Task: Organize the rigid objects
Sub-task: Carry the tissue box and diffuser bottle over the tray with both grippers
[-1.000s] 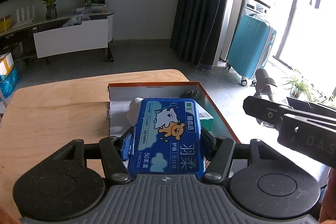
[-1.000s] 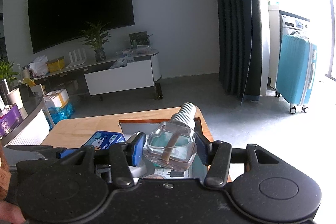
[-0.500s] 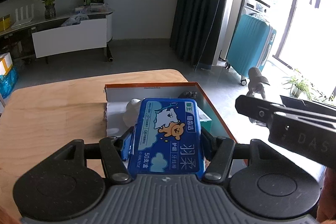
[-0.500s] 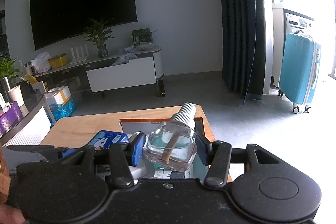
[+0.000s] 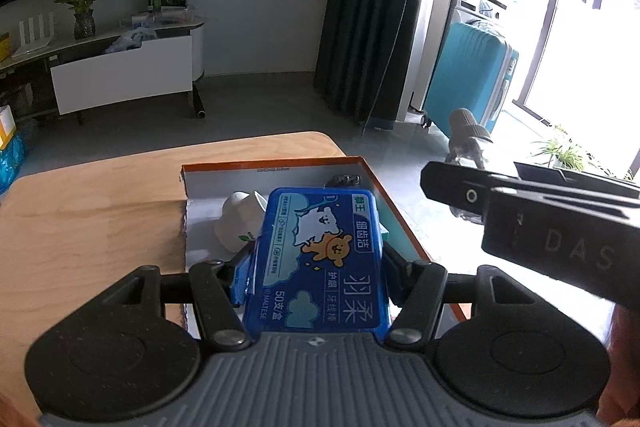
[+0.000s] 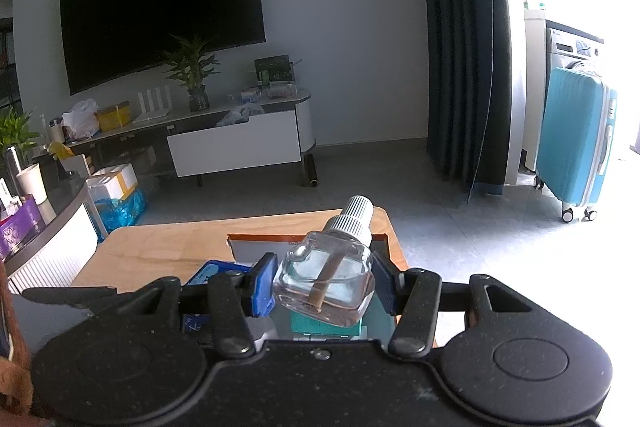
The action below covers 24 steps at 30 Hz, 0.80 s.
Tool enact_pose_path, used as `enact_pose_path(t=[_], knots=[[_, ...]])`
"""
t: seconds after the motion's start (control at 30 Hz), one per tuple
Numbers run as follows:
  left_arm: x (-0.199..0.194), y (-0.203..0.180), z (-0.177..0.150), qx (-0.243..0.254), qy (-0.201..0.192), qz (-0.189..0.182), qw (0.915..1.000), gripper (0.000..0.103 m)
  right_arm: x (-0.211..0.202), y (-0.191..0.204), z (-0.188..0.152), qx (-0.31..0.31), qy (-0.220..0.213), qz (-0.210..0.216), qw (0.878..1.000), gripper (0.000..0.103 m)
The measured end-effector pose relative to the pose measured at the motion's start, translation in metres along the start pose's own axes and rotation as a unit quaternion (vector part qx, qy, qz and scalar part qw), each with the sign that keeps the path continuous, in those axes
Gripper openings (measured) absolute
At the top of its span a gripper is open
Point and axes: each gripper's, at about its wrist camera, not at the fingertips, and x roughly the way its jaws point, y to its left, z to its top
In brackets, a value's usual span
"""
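Nearest in the left wrist view, the left tongs point(image 5: 316, 267) pinch a flat blue box point(image 5: 320, 259) printed with a cartoon bear, held above the near end of an orange-rimmed tray point(image 5: 404, 227) on the wooden desk point(image 5: 100, 219). In the right wrist view the right tongs point(image 6: 324, 283) pinch a clear glass bottle point(image 6: 326, 283) with a ribbed white cap, tilted over the same tray. Inside the tray lie a white cap-like object point(image 5: 236, 215) and a teal carton point(image 6: 320, 325). Beyond the desk, far right, stands a turquoise suitcase point(image 5: 468, 79).
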Motion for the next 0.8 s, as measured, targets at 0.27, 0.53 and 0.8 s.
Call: enact_pose_path(t=[0.27,0.53,0.8], knots=[[0.004,0.000,0.001,0.001,0.003,0.000,1.0000,0.063,0.000,0.000,0.000,0.000,0.001,0.001,1.000,0.062],[0.006,-0.002,0.001,0.000,0.004,0.000,1.0000,0.063,0.004,0.002,-0.001,-0.003,0.005,0.004,1.000,0.062],[0.007,-0.003,0.001,0.000,0.007,-0.002,1.0000,0.063,0.012,0.001,0.002,-0.006,0.014,0.006,1.000,0.062]])
